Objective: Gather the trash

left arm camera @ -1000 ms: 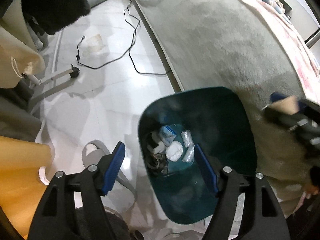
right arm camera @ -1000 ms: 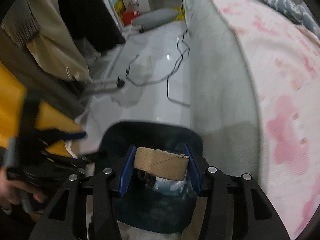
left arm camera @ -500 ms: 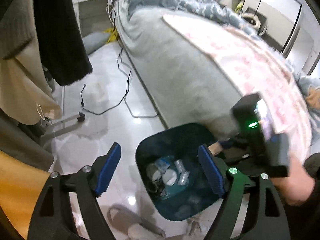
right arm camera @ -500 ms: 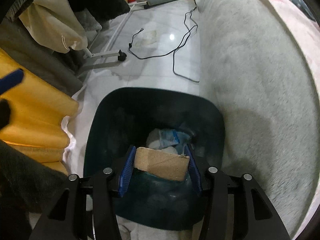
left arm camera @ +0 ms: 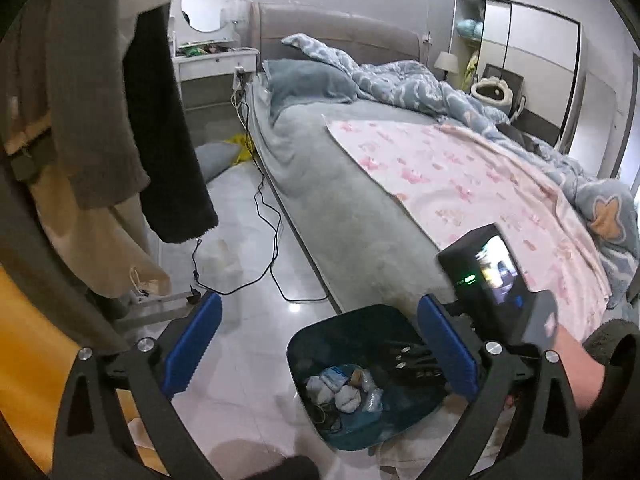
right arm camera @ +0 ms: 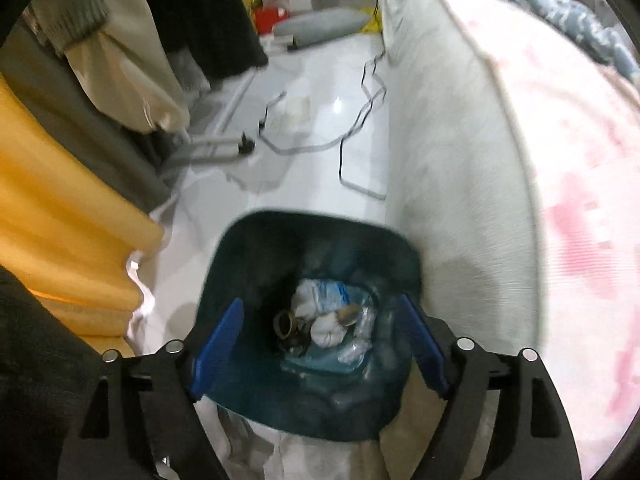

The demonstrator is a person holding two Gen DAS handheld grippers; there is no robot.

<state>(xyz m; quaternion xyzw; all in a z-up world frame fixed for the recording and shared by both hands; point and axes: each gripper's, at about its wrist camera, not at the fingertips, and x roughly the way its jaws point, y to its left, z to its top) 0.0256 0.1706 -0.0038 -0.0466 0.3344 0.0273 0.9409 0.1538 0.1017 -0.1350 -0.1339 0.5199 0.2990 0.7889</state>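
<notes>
A dark teal trash bin point(left arm camera: 320, 320) stands on the white floor beside the bed. It holds white paper wads point(left arm camera: 346, 396), plastic wrappers and a brown cardboard tube point(right arm camera: 347, 316). My left gripper point(left arm camera: 320, 348) hovers high above and left of the bin, its jaws opening wide with nothing between them. Directly over the bin point(right arm camera: 312, 220), my right gripper point(right arm camera: 320, 346) has its jaws opening too, and the tube lies below them among the trash. In the left wrist view, the right gripper's camera body point(left arm camera: 492, 280) and the hand point(left arm camera: 576, 364) holding it are at the bin's right.
A grey bed point(left arm camera: 352, 216) with a pink blanket point(left arm camera: 460, 176) runs along the right. Black cables point(left arm camera: 268, 240) trail over the floor. Hanging clothes point(left arm camera: 160, 128) and a yellow cloth point(right arm camera: 60, 216) crowd the left. A rack's foot point(right arm camera: 216, 148) rests on the floor beyond the bin.
My right gripper opened and the cardboard tube dropped into the bin. The left gripper rose, tilted up and opened wider, so the whole bed came into view.
</notes>
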